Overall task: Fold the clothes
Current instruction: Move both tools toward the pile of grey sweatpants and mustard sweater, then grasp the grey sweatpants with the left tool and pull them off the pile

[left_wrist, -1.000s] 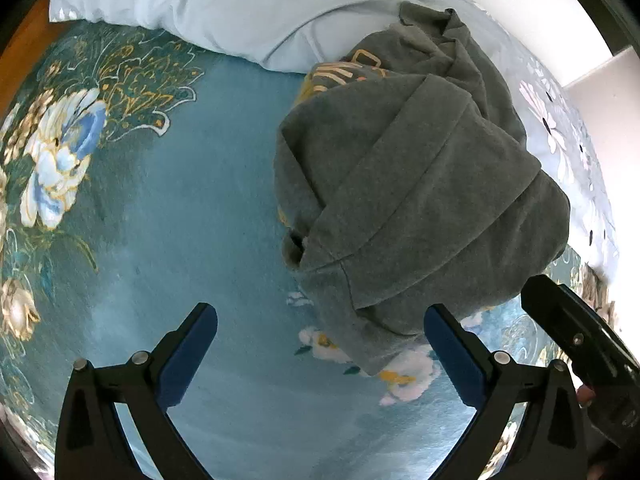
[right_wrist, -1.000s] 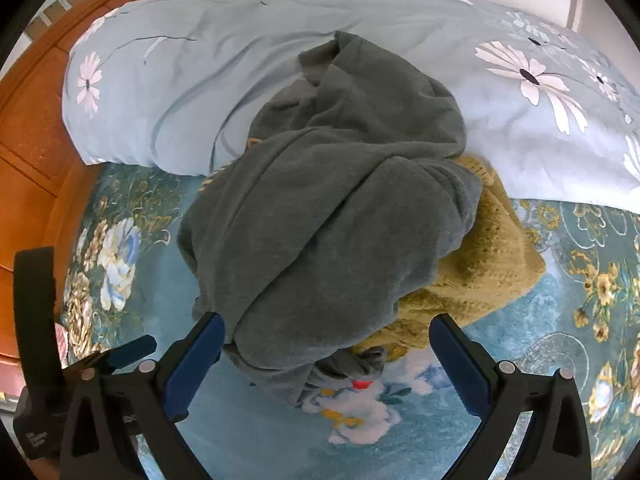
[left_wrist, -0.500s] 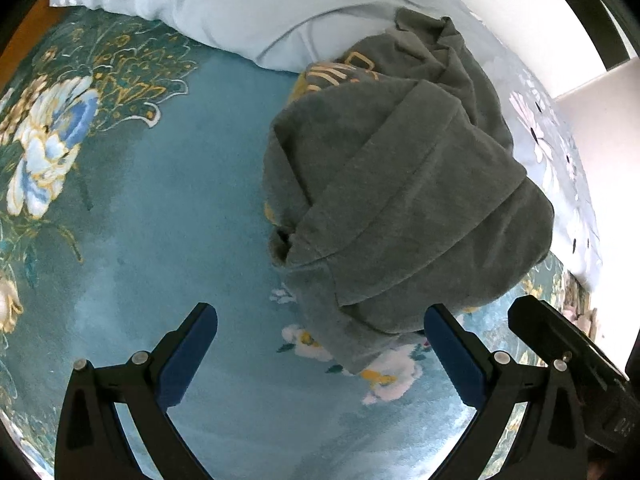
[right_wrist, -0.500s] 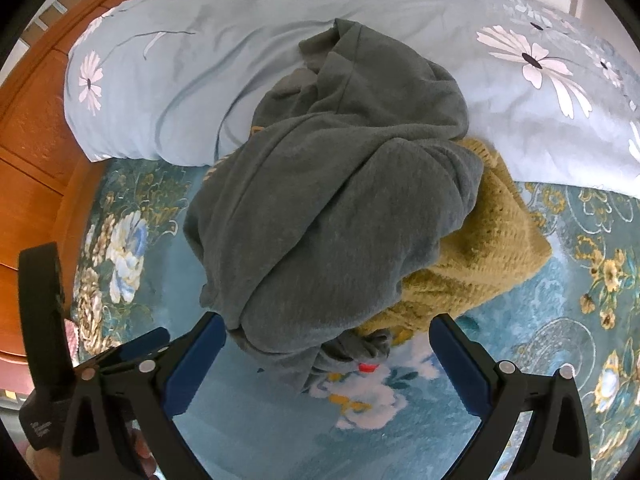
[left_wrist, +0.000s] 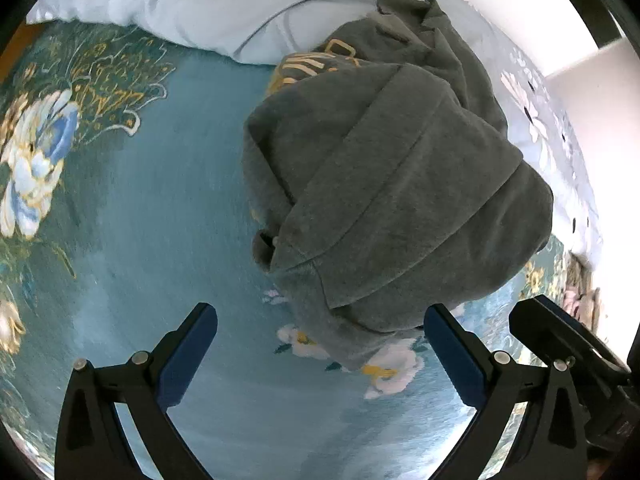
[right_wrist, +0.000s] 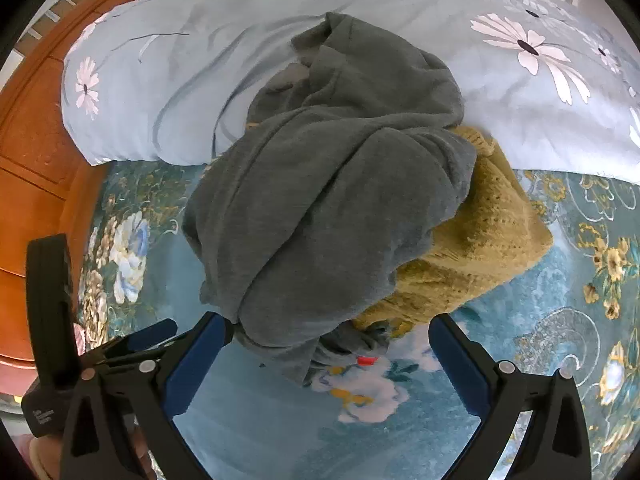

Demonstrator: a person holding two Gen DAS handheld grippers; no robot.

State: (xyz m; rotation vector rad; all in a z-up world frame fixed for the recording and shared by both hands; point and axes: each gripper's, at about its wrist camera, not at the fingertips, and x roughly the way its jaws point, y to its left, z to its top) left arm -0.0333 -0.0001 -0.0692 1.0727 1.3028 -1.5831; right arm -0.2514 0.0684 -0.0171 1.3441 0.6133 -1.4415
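- Left wrist view: left gripper (left_wrist: 320, 344) has its blue pads spread wide, nothing between them. It hangs over bare teal floral bedspread (left_wrist: 160, 200).
- Just ahead of the left gripper, toward its right finger, lies the near hem of the grey sweatshirt (left_wrist: 392, 200); the hem sits just short of the gap, not touching either pad as far as I can tell.
- Right gripper (right_wrist: 328, 356) likewise stands wide apart and empty. The grey heap's lowest fold drops right down between its fingers, close beside the left pad; contact is uncertain.
- A small red tag (right_wrist: 364, 359) shows at that low fold, near the middle of the right gripper's gap.
- Ahead and to the right of the right gripper, a mustard knit garment (right_wrist: 488, 216) lies under the grey one, sticking out on the right side.
- Farther on, past the heap, a pale blue quilt (right_wrist: 180, 92) with white daisies; the sweatshirt's far end rests against it. A wooden headboard (right_wrist: 28, 152) lies far left.
- Judgement: this is the pick-up stage, before any folding; the sweatshirt is still bunched, no edge laid flat.
- Next move likely calls for each gripper to close on a separate grey edge only, lifting it clear of the knit beneath, then spreading it on the open bedspread left of the heap.
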